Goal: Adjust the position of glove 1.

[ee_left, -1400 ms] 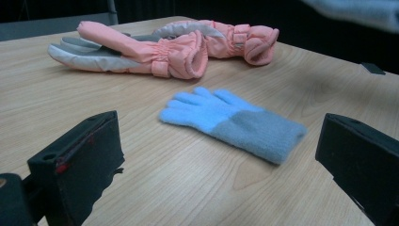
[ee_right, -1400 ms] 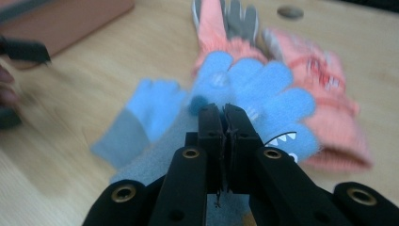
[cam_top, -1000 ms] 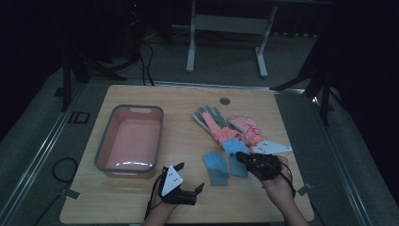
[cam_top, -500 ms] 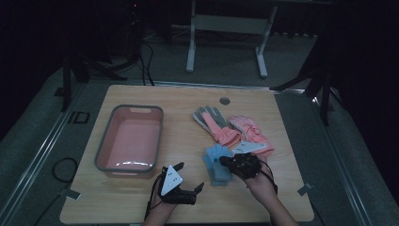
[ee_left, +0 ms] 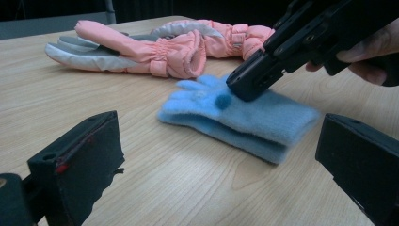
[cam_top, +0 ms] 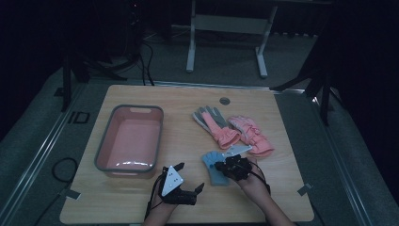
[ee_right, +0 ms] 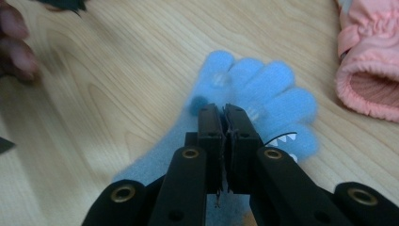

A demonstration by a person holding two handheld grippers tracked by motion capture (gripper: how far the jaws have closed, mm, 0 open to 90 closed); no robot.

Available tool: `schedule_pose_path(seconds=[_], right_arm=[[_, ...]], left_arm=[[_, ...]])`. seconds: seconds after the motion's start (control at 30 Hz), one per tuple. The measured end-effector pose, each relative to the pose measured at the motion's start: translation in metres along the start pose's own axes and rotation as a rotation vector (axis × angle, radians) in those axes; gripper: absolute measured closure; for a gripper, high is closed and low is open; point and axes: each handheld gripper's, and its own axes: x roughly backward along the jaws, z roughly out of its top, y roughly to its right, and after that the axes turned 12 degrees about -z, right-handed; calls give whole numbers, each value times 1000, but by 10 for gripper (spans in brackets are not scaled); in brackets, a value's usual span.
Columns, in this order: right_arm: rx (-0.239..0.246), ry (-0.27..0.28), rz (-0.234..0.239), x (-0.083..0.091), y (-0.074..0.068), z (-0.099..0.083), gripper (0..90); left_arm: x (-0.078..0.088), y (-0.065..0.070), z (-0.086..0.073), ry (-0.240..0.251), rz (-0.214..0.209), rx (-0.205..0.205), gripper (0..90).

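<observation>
The right gripper (ee_right: 225, 113) had its jaws pressed together, tips down on the blue gloves (ee_left: 244, 120). It held nothing between them that I could see. The blue gloves lay stacked flat on the near right part of the wooden table (cam_top: 188, 99). The left gripper (cam_top: 181, 186) waited near the front edge with its jaws wide. The pink tub (cam_top: 129, 141) on the left was empty, so I think no glove had gone in yet. The pink gloves (cam_top: 235, 129) lay farther back. The room around was dark.
</observation>
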Motion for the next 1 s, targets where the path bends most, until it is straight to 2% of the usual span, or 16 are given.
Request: schedule_pose_path(seconds=[0.2,0.37,0.47,0.53,0.63,0.7,0.8,0.87,0.9,0.93,1.0], right_arm=[[6,-25,6,-10,3,-5,856],[11,-41,4,-15,2,-8,842],[2,-34,5,-14,1,-9,791],[6,-23,0,-9,2,-7,754],[0,-1,20,2,6,-4,659],[-3,15,28,8,11,-3,563],[-21,38,29,14,19,-4,395],[-45,37,39,16,24,-6,279],[-48,28,44,16,27,-7,224],[-48,28,44,16,27,-7,224],[-78,34,69,19,35,-12,134]], left_arm=[[-1,2,0,-12,6,-19,12],[-1,0,0,-10,-1,-9,12],[-1,1,0,-8,-2,-16,12],[0,1,0,8,17,-24,12],[0,1,0,14,16,-21,12],[-1,1,0,-15,43,-47,12],[-2,1,1,-30,43,-59,12],[-2,1,1,-37,49,-48,12],[-2,1,2,-61,74,-29,12],[-2,1,2,-61,74,-29,12],[-1,-2,4,-75,52,29,12]])
